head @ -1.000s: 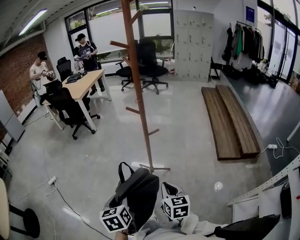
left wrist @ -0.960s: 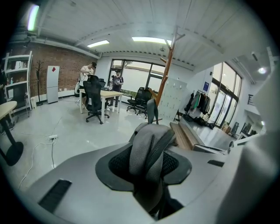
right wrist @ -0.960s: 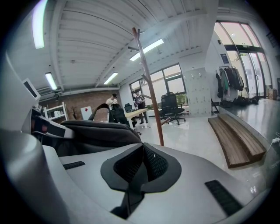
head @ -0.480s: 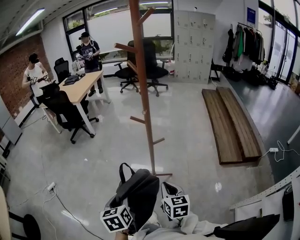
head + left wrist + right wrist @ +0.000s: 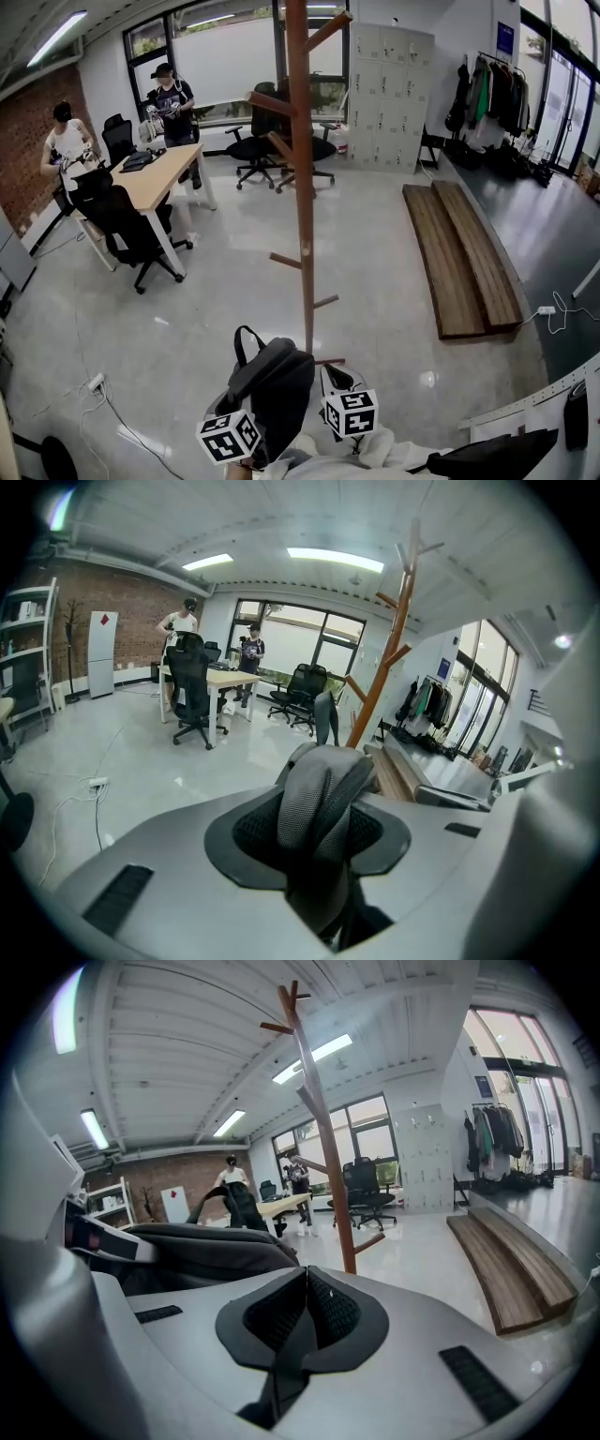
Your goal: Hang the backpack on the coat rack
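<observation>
1. Head view gives me the backpack (image 5: 277, 384) low at the bottom of the frame, dark grey, its top handle loop standing up. It hangs between my two grippers, not on any peg.
2. Just beyond the bag stands the coat rack (image 5: 302, 187), a tall brown wooden pole with slanted pegs. Its foot is on the floor close behind the bag's top.
3. My left gripper (image 5: 319, 827) is clamped on the padded shoulder strap (image 5: 319, 794), a grey mesh band folded over and pinched between the pads. The jaws stand partly apart around its thickness.
4. My right gripper (image 5: 305, 1321) has its pads pressed together on a thin dark strap (image 5: 281, 1382), which runs down from between them. The body of the bag lies just to the left in that gripper's view.
5. Both marker cubes show in the head view, one on each side of the bag's lower end.
6. Further off I see a desk (image 5: 159, 173) with two people beside it, and wooden planks (image 5: 459, 253) lying on the floor at right.
</observation>
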Tool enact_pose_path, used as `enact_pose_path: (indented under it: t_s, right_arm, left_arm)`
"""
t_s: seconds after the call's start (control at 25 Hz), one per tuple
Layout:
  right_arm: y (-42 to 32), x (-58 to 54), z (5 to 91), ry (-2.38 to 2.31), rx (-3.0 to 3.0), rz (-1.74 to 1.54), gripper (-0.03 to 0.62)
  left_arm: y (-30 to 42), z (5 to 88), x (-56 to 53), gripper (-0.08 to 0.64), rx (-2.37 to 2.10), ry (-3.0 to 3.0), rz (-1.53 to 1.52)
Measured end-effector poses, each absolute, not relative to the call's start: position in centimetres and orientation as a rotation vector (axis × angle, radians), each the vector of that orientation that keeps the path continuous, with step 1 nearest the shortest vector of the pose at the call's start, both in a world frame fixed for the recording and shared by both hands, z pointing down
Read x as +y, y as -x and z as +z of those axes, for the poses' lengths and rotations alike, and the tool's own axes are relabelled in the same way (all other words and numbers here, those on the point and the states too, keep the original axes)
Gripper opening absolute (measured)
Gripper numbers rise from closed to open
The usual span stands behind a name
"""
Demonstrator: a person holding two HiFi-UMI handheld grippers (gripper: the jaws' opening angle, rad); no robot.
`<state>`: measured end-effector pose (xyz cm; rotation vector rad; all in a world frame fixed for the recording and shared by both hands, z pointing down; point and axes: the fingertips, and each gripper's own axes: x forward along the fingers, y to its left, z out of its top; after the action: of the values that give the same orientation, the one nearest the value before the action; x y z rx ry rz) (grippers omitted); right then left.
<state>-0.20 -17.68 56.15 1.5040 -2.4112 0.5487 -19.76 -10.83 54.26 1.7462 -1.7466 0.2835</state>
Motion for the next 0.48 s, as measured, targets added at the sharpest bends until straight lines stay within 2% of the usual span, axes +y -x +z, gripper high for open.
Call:
enact_pose_path:
  t_s: [0.48]
  right_arm:
    - [3.3, -23.3, 56.5, -1.517, -2.396, 0.549, 0.012]
  left_arm:
    - [22.7, 55.0, -16.4, 0.129, -1.699, -1.778, 0.305]
